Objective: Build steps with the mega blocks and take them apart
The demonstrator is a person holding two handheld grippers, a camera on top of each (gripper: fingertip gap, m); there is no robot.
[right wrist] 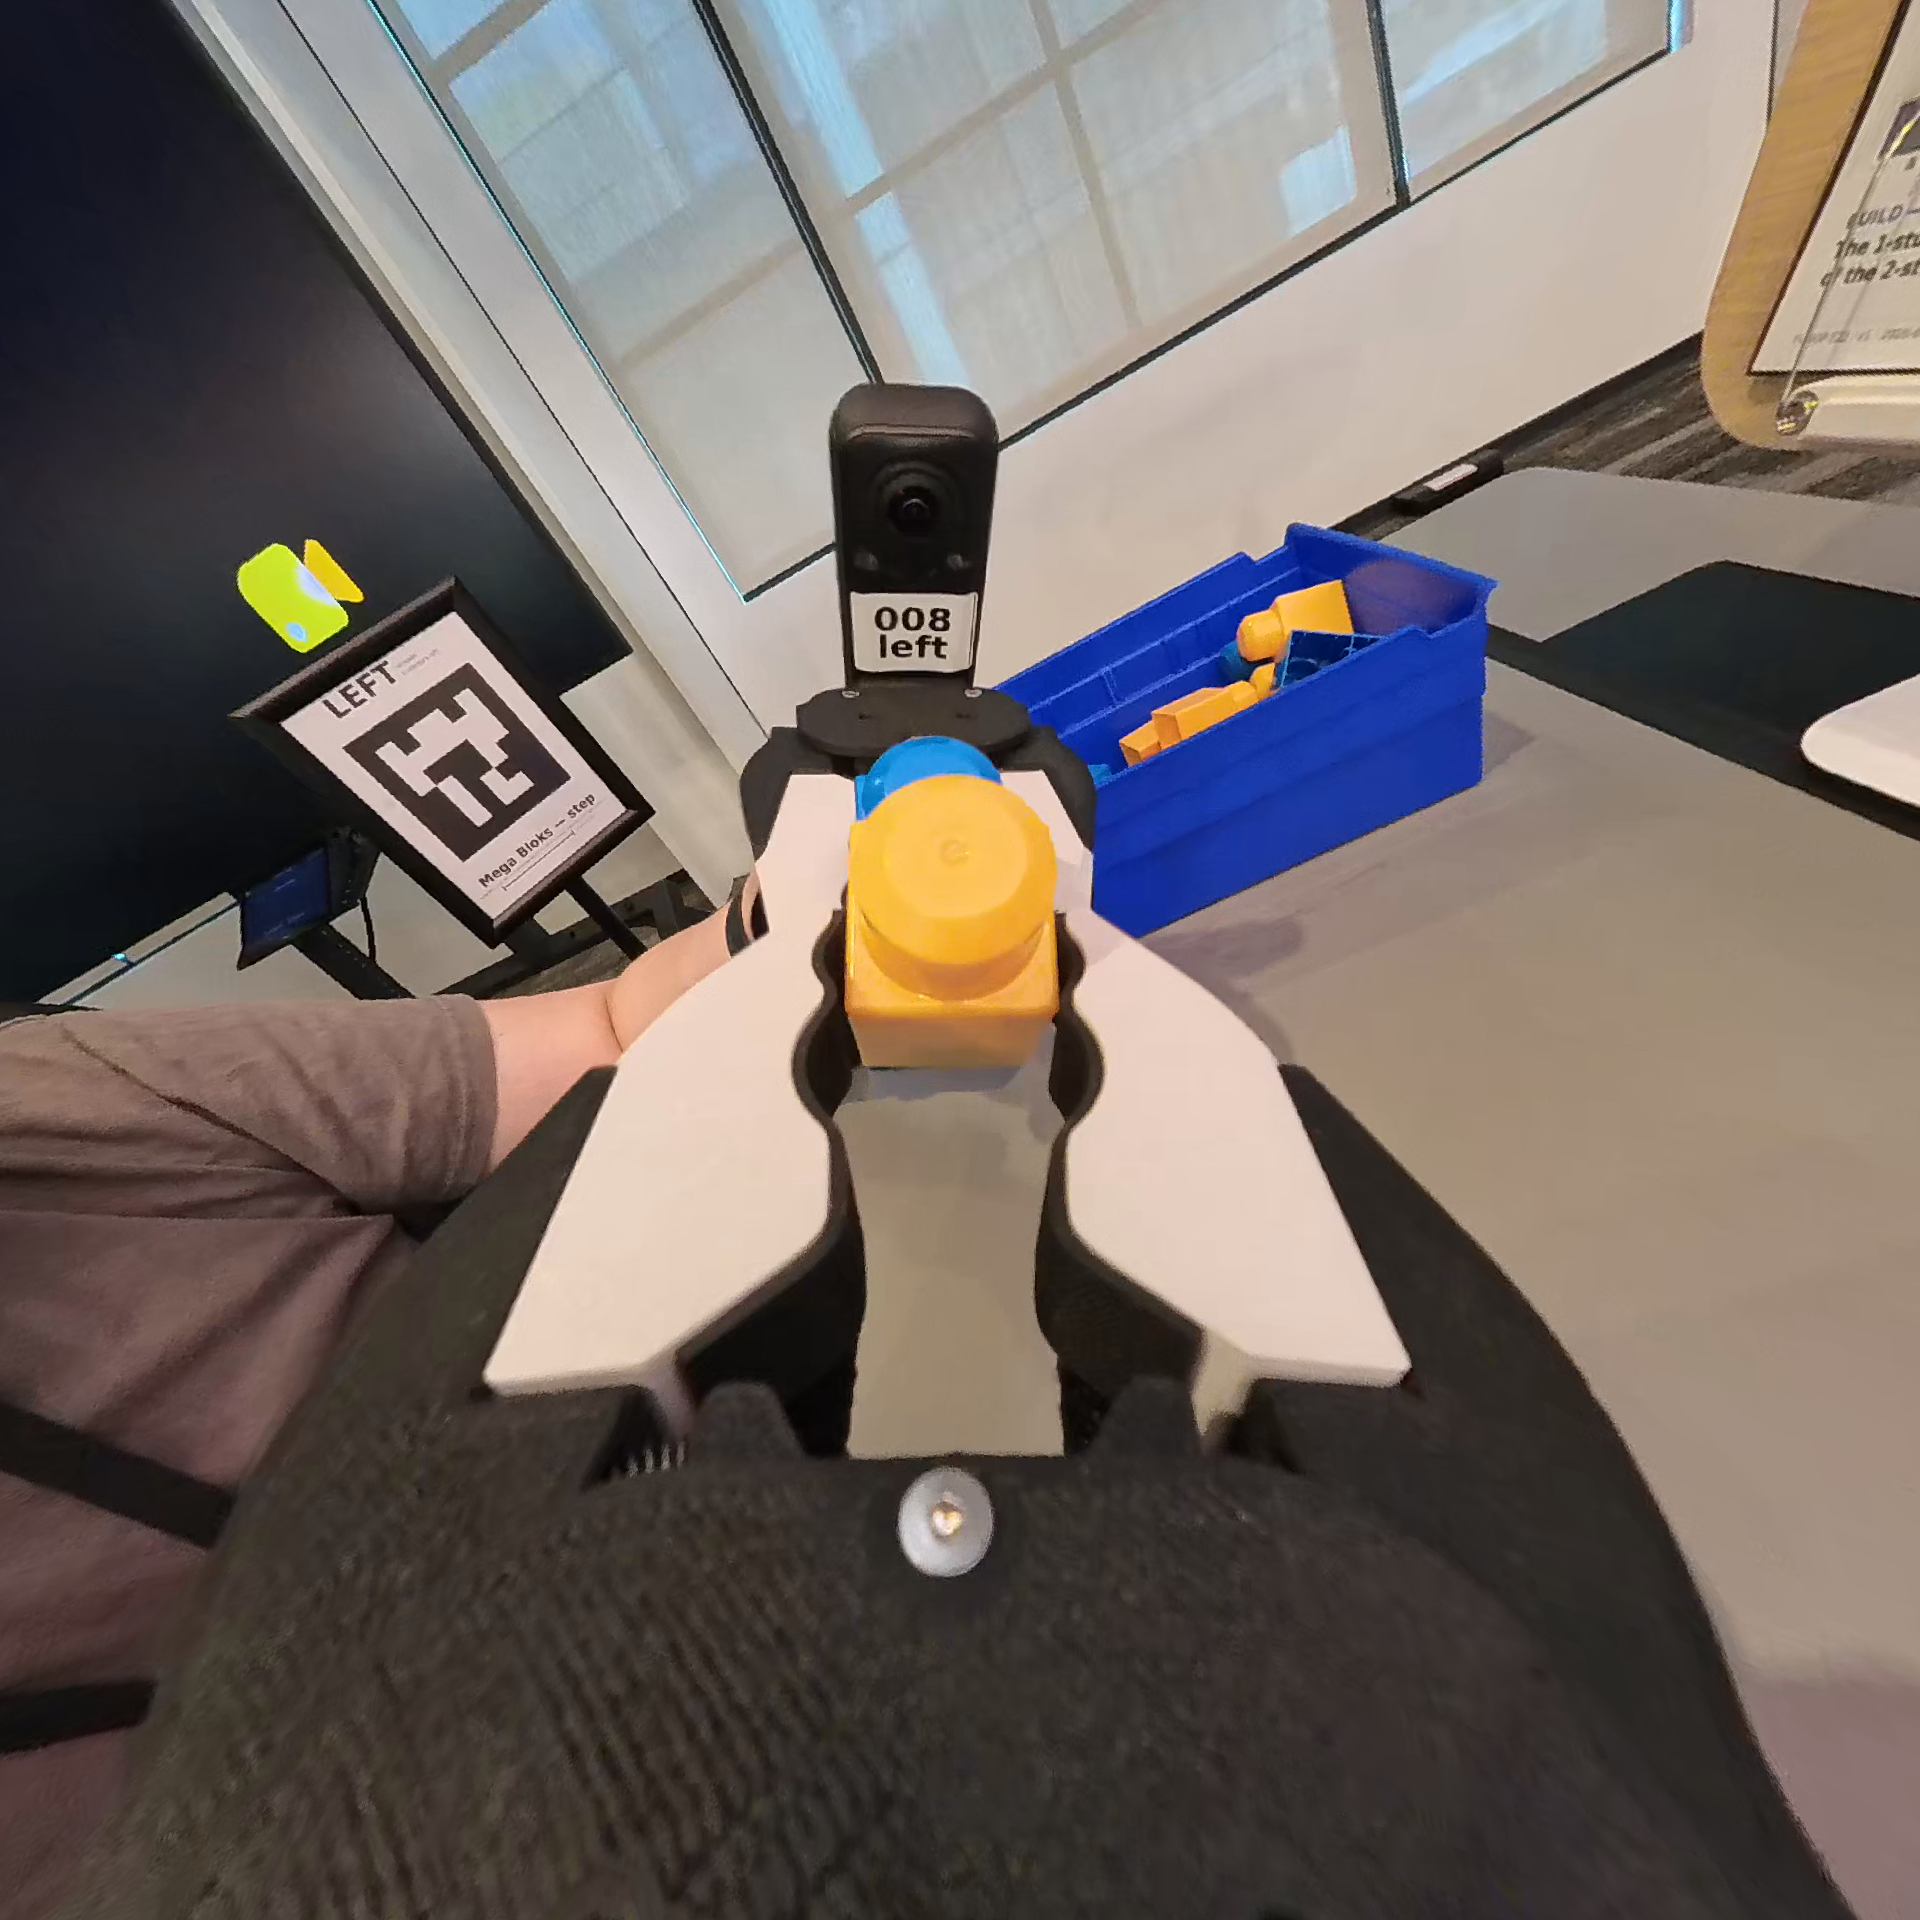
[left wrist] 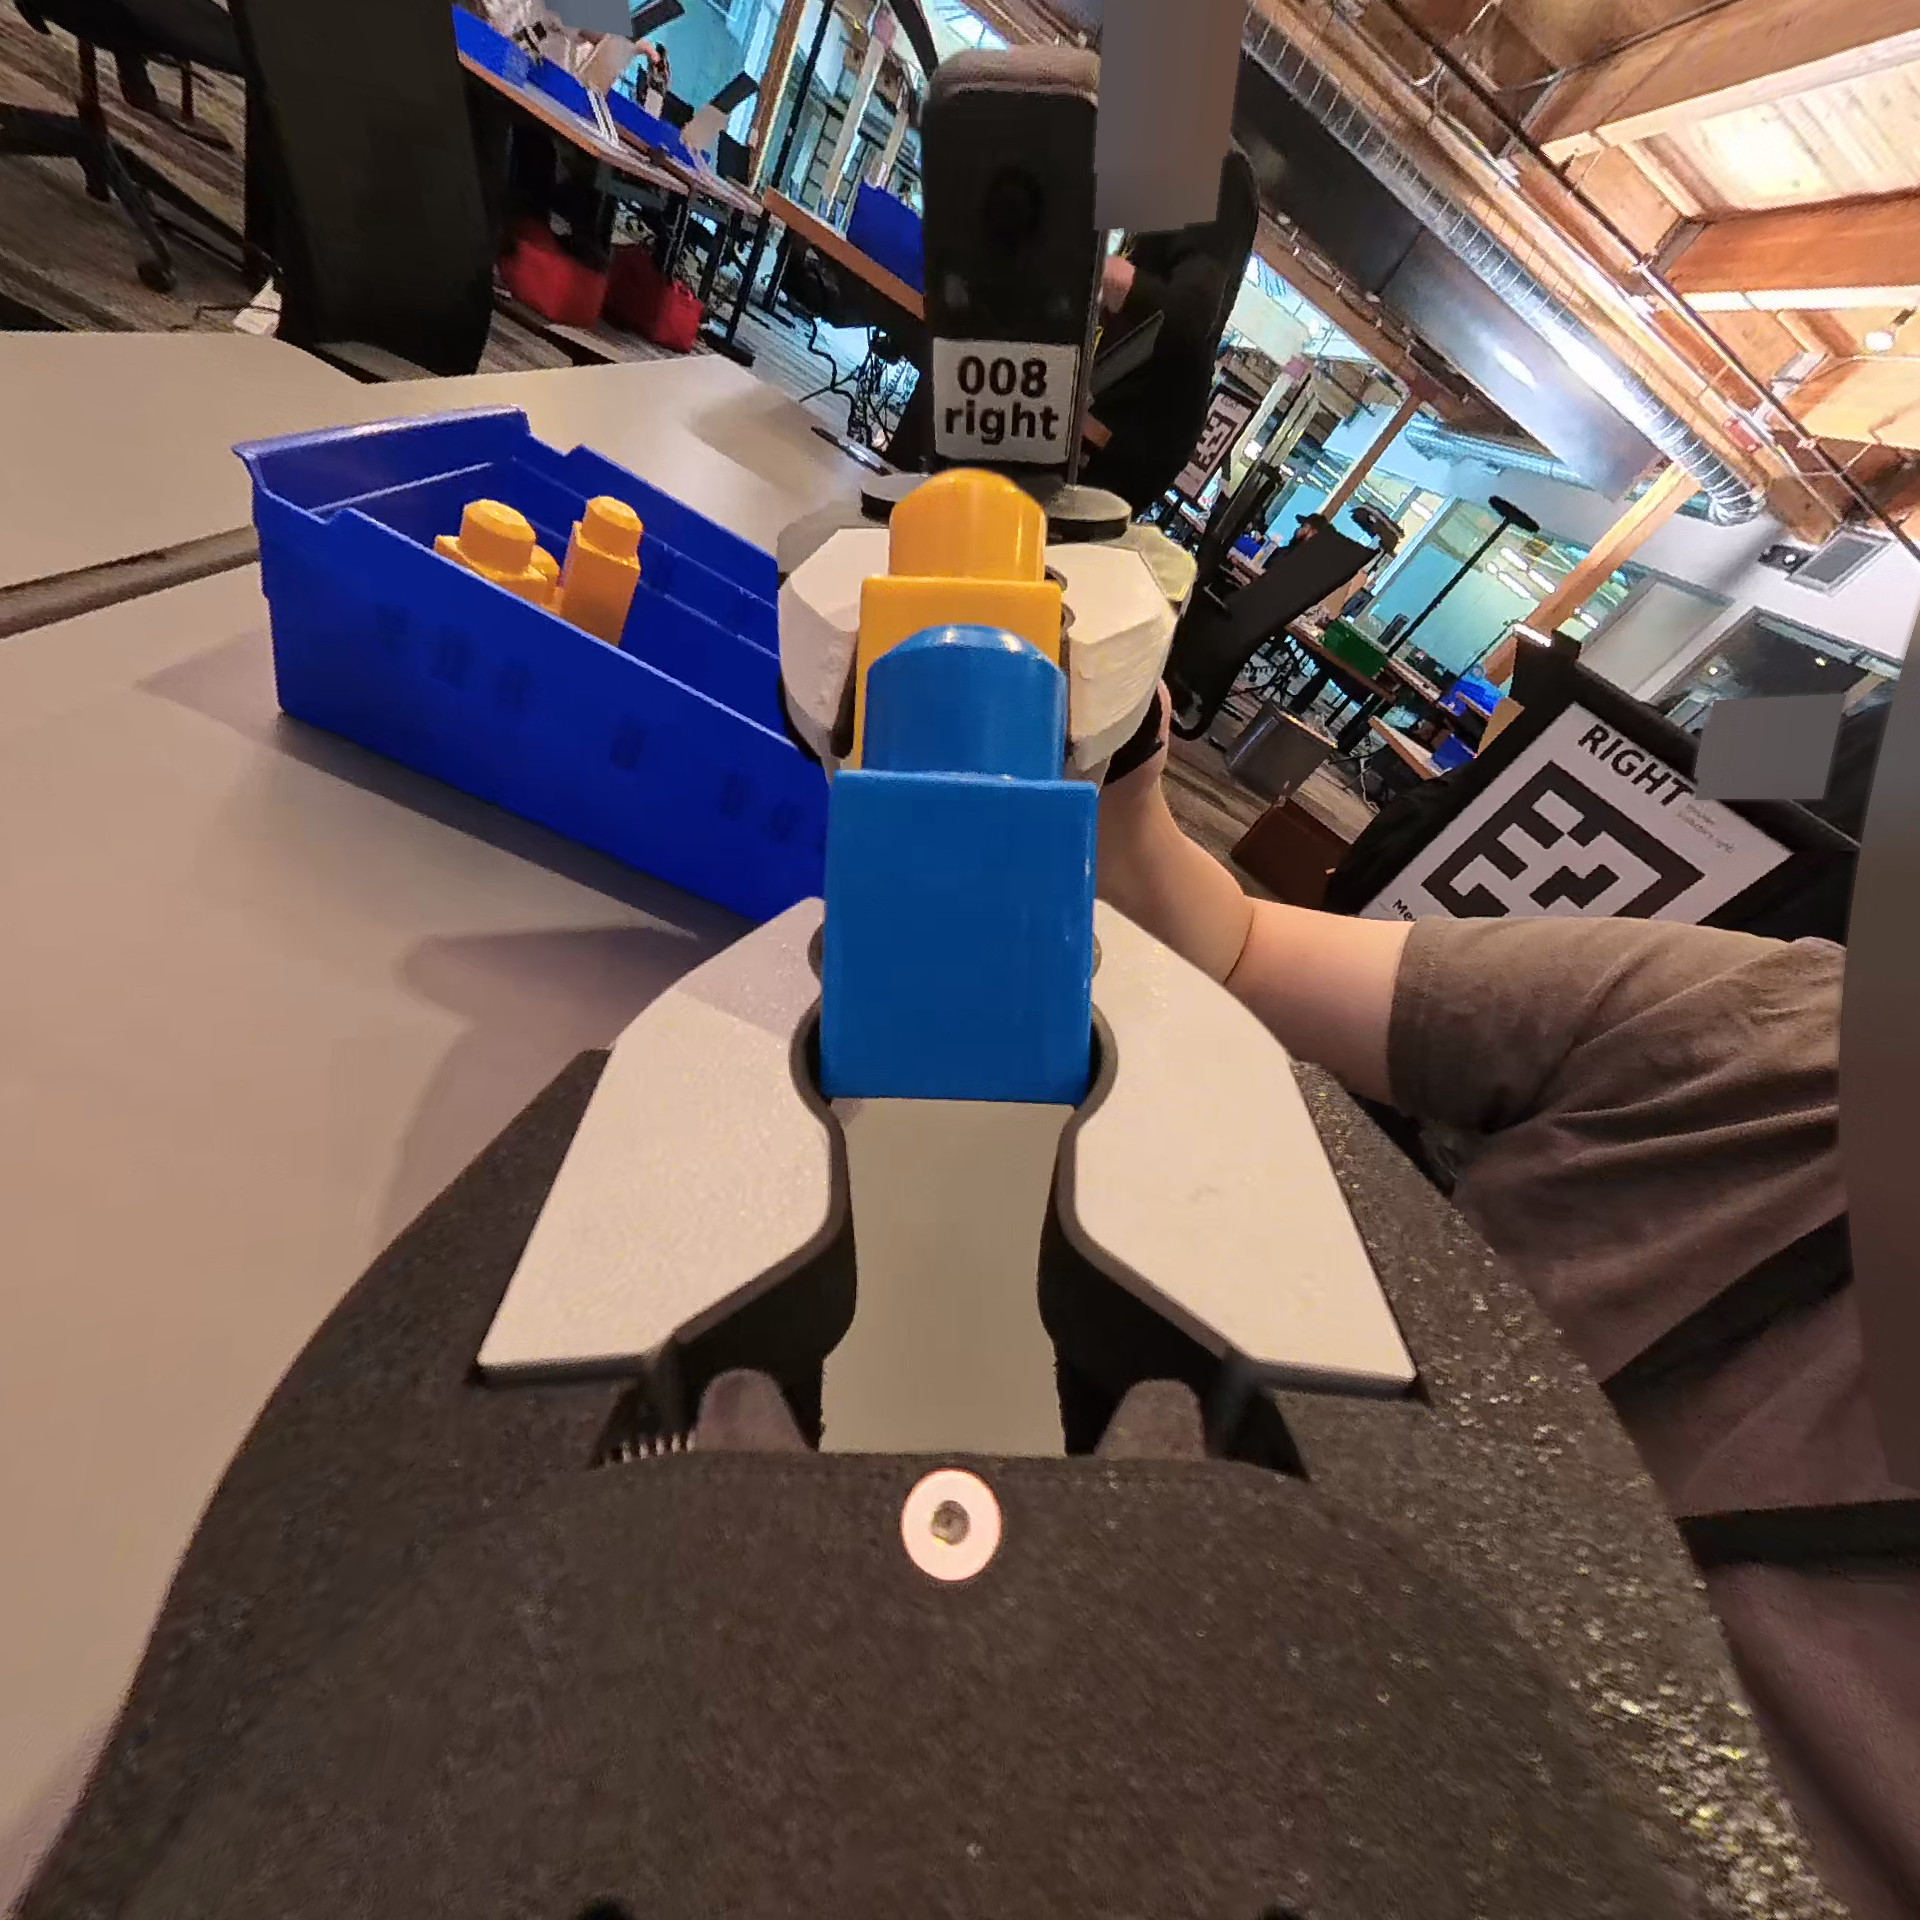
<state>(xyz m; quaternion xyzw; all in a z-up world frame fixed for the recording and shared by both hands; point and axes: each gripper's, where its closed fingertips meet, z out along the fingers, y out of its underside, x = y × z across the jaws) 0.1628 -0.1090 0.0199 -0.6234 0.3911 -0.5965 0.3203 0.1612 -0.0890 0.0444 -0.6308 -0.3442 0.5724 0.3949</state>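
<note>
Blue block (left wrist: pixel 961 935): one stud, held in the air above the bench (left wrist: pixel 208 935), jaws of the left gripper (left wrist: pixel 958 997) clamped on its body.

Orange block (right wrist: pixel 951 977): one stud, jaws of the right gripper (right wrist: pixel 948 997) clamped on its sides. It sits close against the blue block, slightly higher in the left wrist view; whether the two touch or are joined cannot be told.

Blue bin (left wrist: pixel 540 707): on the bench just beside the grippers, holding more orange blocks (left wrist: pixel 551 566) and, in the right wrist view, a blue piece (right wrist: pixel 1314 657).

Beyond: a sign stand (right wrist: pixel 457 769) to one side, windows (right wrist: pixel 987 187) behind.

Step in hand, as judged: either mating the two blocks or pulling them apart. Mating calls for stud lined up under socket and a straight press; parting calls for a straight pull with both grips kept firm.
</note>
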